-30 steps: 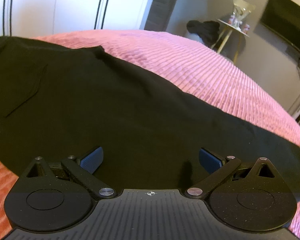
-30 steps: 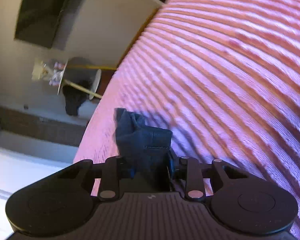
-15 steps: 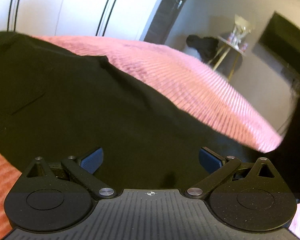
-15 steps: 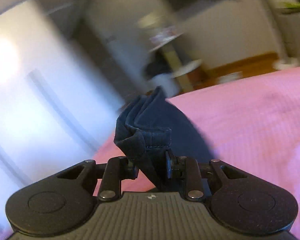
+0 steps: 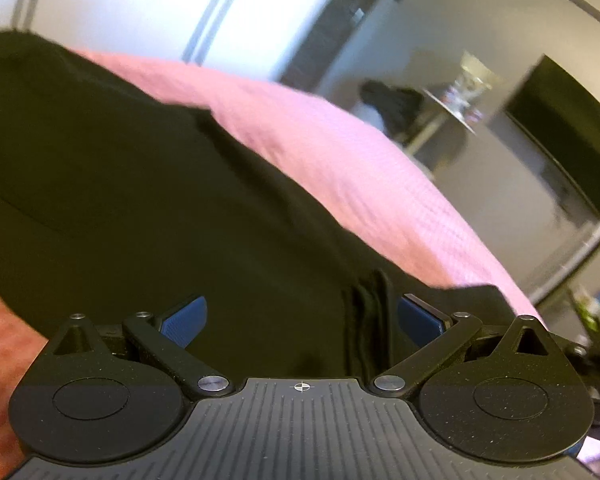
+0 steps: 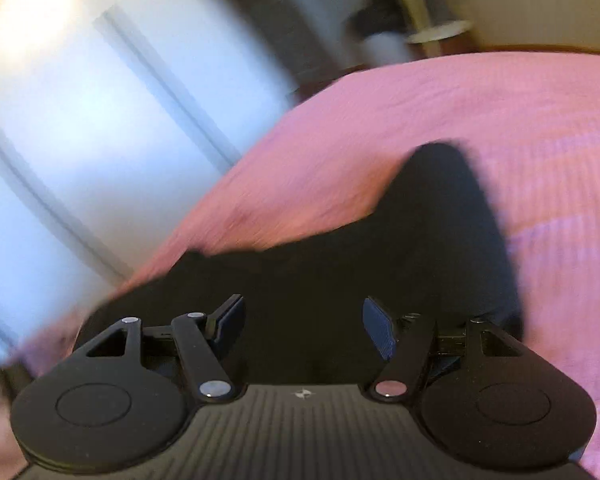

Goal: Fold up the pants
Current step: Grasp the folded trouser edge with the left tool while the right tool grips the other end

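Pants of plain black cloth (image 5: 148, 208) lie spread across the pink ribbed bedspread (image 5: 340, 152), and both wrist views look out low over them. The left tool (image 5: 302, 316) hovers with its blue pads parted wide and nothing pinched between them; a bunched ridge of the black cloth stands just inside its right pad (image 5: 418, 316). The right tool (image 6: 304, 326) is likewise released, its fingers spread above a dark fold of the pants (image 6: 380, 264) that runs away over the bedspread (image 6: 480, 112).

The step in hand looks to be settling one fold and regrasping for the next. To do it well, each tool should take a clean edge, not the bunched ridge, so that the layers travel together; the cloth is limp and will sag or drag if lifted from one point only. Smoothing the ridge near the left tool first would keep a crease from being pressed in.

Both tools sit low and close to the cloth, pointing roughly along the bed toward the white wardrobe doors (image 5: 260, 12). The right view is tilted and smeared with motion blur, so whether its pads touch the cloth cannot be told for sure.
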A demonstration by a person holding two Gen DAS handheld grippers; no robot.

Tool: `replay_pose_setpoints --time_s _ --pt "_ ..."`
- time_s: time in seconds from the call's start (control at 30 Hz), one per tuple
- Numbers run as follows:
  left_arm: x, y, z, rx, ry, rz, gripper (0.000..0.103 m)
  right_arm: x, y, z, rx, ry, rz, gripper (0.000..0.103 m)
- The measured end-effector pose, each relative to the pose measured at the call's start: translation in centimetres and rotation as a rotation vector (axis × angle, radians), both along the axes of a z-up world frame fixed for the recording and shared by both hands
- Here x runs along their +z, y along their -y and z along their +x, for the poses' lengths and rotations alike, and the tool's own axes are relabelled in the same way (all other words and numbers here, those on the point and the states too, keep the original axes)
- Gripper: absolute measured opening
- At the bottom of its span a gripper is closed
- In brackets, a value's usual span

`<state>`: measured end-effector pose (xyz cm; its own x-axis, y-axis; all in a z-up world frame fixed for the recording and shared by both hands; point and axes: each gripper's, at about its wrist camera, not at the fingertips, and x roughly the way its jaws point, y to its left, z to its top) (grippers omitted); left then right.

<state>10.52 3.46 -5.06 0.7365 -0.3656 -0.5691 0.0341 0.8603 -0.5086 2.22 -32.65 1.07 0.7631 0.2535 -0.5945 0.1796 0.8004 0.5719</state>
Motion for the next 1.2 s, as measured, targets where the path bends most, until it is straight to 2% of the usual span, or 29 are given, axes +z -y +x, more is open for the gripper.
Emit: replay_pose_setpoints --time_s 0.07,0.1,0.17,0.2,0.27,0.33,0.37,0.47,0.63,0.73,0.77,0.8,0.87,0.97,1.03,1.07,1.1,1.13,1.2 --pt "-0.5 0.5 0.4 -0.05 -0.037 -0.059 0.103 -1.4 1.8 -0.2 -0.094 -0.098 -0.026 0.054" --pt "-0.9 0.4 0.5 -0.071 -0.057 -0.099 0.103 -2.7 3.1 0.0 -0.169 -0.213 0.018 0.054" --pt "-1.4 0.4 1.0 -0.102 -0.092 -0.164 0.103 -4.7 4.3 -0.3 -0.235 -0.334 0.115 0.051" --pt "-1.5 0.4 1.1 -0.115 -0.099 -0.186 0.103 -4.7 4.5 -0.4 -0.247 -0.331 0.133 0.051" --pt "-1.6 0.8 1.3 -0.132 -0.089 -0.215 0.103 -4.3 3.8 -0.3 -0.224 -0.322 0.095 0.058" --pt "-1.7 1.5 2.0 -0.15 -0.097 -0.223 0.103 -3.9 3.3 0.2 -0.192 -0.287 0.061 0.069" --pt "-2.0 1.9 2.4 -0.16 -0.114 -0.229 0.103 -3.7 3.5 0.8 -0.185 -0.271 0.057 0.069" --pt "-3.4 2.9 2.9 -0.202 -0.168 -0.292 0.103 -3.6 3.3 0.7 -0.158 -0.189 0.122 0.069" --pt "-4.2 4.8 4.0 -0.258 -0.206 -0.361 0.103 -2.5 4.6 -2.6 -0.189 -0.025 0.215 0.07" --pt "-4.9 5.5 4.7 -0.286 -0.228 -0.424 0.103 -2.8 5.6 -3.3 -0.201 -0.001 0.307 0.071" --pt "-5.1 5.8 4.9 -0.293 -0.232 -0.429 0.1 -3.1 5.7 -3.5 -0.196 0.001 0.341 0.071" --pt "-5.3 6.0 5.1 -0.301 -0.239 -0.442 0.092 -3.3 5.9 -3.7 -0.191 0.004 0.372 0.071" --pt "-6.0 6.2 5.4 -0.299 -0.268 -0.496 0.084 -3.4 5.9 -4.0 -0.185 0.015 0.411 0.071" --pt "-6.4 7.1 5.8 -0.301 -0.276 -0.49 0.072 -3.8 6.3 -4.5 -0.19 0.015 0.434 0.071" --pt "-6.6 7.5 6.0 -0.312 -0.291 -0.482 0.057 -3.9 6.1 -4.5 -0.195 -0.009 0.412 0.071" --pt "-6.9 7.7 6.1 -0.307 -0.304 -0.472 0.043 -3.8 5.9 -4.1 -0.19 -0.013 0.402 0.071" --pt "-7.0 7.8 5.9 -0.3 -0.317 -0.46 0.023 -3.9 5.7 -3.7 -0.186 -0.014 0.393 0.071" --pt "-7.2 7.8 5.9 -0.282 -0.343 -0.443 0.012 -4.0 5.6 -3.4 -0.186 -0.015 0.379 0.071" --pt "-7.5 7.1 5.8 -0.257 -0.356 -0.486 0.012 -3.8 5.4 -3.2 -0.186 -0.014 0.355 0.071"
